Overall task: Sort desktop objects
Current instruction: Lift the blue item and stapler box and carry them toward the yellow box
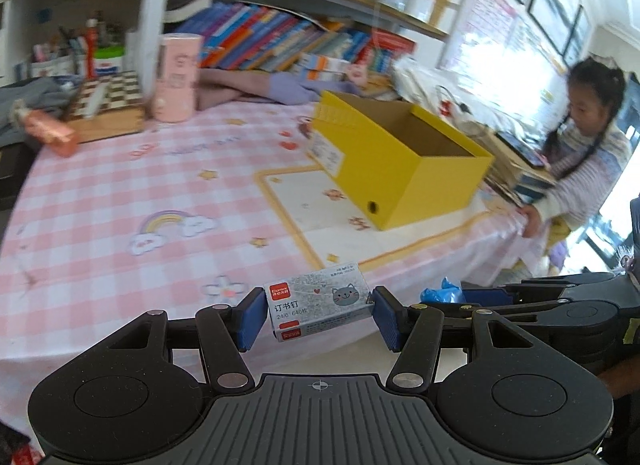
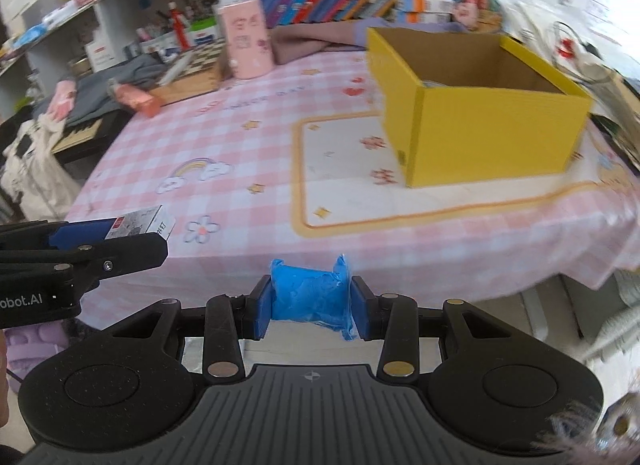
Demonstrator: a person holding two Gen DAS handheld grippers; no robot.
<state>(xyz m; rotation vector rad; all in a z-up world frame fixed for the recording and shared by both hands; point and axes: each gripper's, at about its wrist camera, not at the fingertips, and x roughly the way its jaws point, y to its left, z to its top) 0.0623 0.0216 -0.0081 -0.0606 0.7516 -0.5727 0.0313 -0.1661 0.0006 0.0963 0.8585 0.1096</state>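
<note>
Staple box (image 1: 318,302) is clamped between the blue pads of the left claw (image 1: 319,315), held above the near edge of the pink checked surface (image 1: 112,193). Blue crumpled plastic roll (image 2: 311,296) is pinched in the right claw (image 2: 311,307), just beside the left one. Open yellow cardboard box (image 2: 486,133) is seen standing farther back on the surface, on a cream mat (image 2: 348,201).
</note>
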